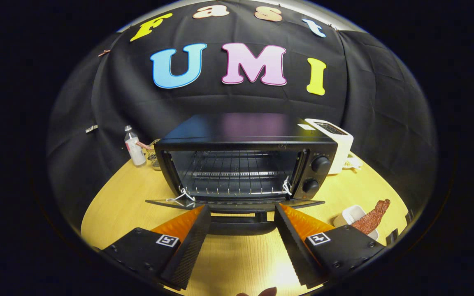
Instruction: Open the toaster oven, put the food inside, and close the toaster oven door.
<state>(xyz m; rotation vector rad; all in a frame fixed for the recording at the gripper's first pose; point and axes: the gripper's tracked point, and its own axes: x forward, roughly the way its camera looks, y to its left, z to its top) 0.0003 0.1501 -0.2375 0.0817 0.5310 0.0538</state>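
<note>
Oven (241,164) door (237,203) down, gripper (242,213) spread, empty. Food (370,218) sits right of fingers; a loose pinch could drop it.

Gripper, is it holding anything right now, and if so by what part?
Nothing is held. The gripper is open, its fingers apart just short of the toaster oven's lowered door. The food lies on a small dish to the right.

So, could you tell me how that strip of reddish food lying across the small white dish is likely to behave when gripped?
The food strip looks thin and rough-surfaced, so it probably won't slip. It overhangs the white dish, so it may sag or snap if brittle. The dish looks light and could shift. The hand-held gripper is open, facing the toaster oven.
</note>
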